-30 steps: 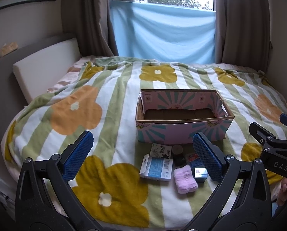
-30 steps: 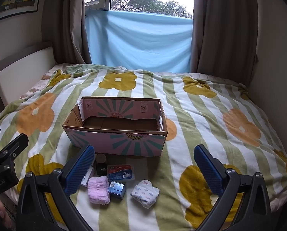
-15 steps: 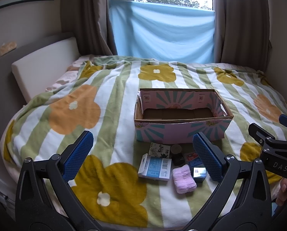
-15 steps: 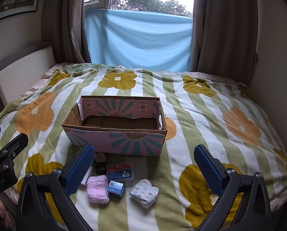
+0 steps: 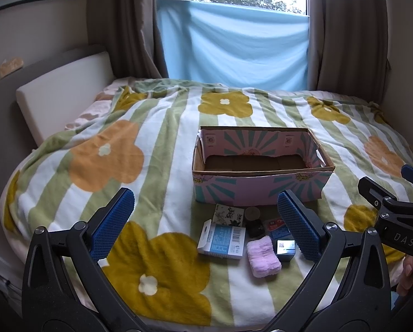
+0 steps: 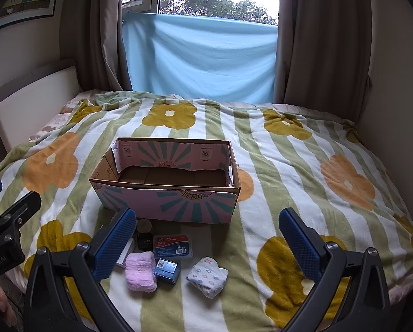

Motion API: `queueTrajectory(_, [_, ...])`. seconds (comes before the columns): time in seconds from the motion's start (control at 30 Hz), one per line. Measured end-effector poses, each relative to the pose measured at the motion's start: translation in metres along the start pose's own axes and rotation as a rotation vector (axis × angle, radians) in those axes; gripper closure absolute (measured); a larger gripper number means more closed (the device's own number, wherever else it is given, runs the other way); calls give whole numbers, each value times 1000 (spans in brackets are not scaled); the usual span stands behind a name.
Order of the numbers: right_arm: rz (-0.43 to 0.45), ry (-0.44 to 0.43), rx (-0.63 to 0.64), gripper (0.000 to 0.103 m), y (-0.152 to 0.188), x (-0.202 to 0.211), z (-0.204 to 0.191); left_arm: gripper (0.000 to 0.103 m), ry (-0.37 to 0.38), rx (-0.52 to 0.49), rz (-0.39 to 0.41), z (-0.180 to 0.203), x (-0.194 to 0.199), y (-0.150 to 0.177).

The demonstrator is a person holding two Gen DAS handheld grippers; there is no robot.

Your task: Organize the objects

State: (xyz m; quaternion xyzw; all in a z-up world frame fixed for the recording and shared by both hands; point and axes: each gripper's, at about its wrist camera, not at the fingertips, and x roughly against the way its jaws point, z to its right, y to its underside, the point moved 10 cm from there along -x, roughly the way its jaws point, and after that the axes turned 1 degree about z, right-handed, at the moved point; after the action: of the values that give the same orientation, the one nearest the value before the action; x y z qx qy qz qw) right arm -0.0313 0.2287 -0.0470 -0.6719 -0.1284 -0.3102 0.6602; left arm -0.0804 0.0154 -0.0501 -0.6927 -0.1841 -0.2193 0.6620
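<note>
Clutter on the bed is partly hidden: in the left wrist view the right blue pad of the left tongs [image 5: 206, 229] covers most of the flat blue-and-red plastic case [image 5: 275, 225] and an edge of the small shiny blue box [image 5: 285, 246], while in the right wrist view the left pad of the right tongs [image 6: 207, 242] hides all but a corner of the white-and-blue barcode carton [image 5: 223, 240]. Print on every label is too small to read, and the dark little jar with a round brownish lid [image 6: 145, 231] is hard to make out. Both tongs hover low over the near edge of the green-striped flowered blanket [image 6: 275, 171], level and aimed toward the window, jaws spread wide apart and holding nothing; each pair shows at the margin of the other's view (a fingertip of the holding hand [image 5: 407, 274] peeks in at the lower right of the left view). The open pink-and-teal cardboard box [image 6: 167, 202] sits mid-bed, its long axis running left to right, opening upward, bare brown floor inside. Just in front of it lie the small things: a black-and-white patterned card [image 5: 228, 214] nearest the box wall, the carton beside it with its long side roughly across the bed, a folded pink fluffy cloth [image 6: 140, 271] touching the shiny box, and a folded white floral-print cloth [image 6: 207, 275] a little apart to the right.
</note>
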Motion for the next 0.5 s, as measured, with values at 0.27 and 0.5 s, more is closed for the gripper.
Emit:
queueTrajectory(0.27, [2, 0, 5, 0, -1, 1, 1, 0, 4, -3, -4, 2, 1, 2])
queueTrajectory(0.5, [28, -24, 33, 0, -11, 7, 9, 0, 2, -20, -27, 1, -2, 3])
